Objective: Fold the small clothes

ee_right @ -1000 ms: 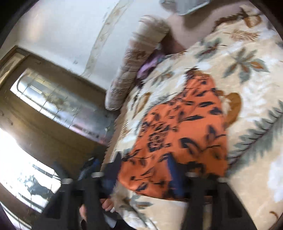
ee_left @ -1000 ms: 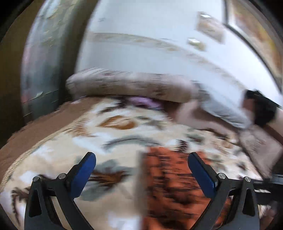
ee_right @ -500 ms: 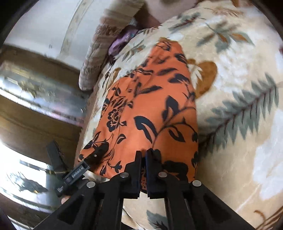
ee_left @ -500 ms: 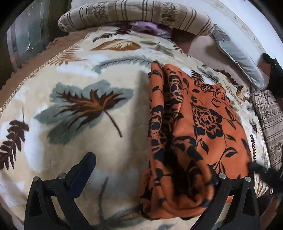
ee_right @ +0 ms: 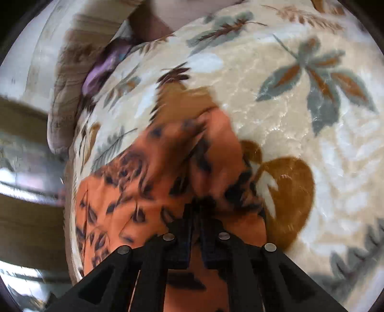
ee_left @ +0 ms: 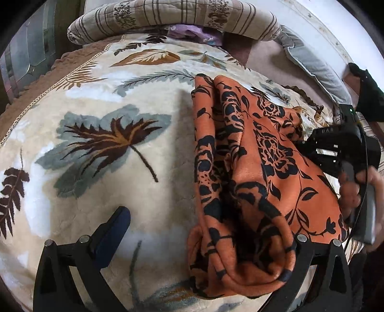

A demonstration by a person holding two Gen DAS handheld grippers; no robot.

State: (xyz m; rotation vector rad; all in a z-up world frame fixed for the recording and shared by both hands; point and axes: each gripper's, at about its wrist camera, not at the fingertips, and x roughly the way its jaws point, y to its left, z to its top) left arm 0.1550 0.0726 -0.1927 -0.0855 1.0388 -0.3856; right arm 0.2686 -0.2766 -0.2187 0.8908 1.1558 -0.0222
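1. Since half a second earlier, the right gripper (ee_right: pixel 196 223) has carried its fold of the orange floral garment (ee_left: pixel 259 168) across the bed, bunching the cloth.
2. Its jaws are pressed together, pinching the garment's edge.
3. Left gripper (ee_left: pixel 206 230) hangs with jaws spread wide; one finger is buried under the rolled near edge, gripping nothing.
4. Garment lies on the leaf-print blanket (ee_left: pixel 96 144), below the striped bolster (ee_left: pixel 168 16).
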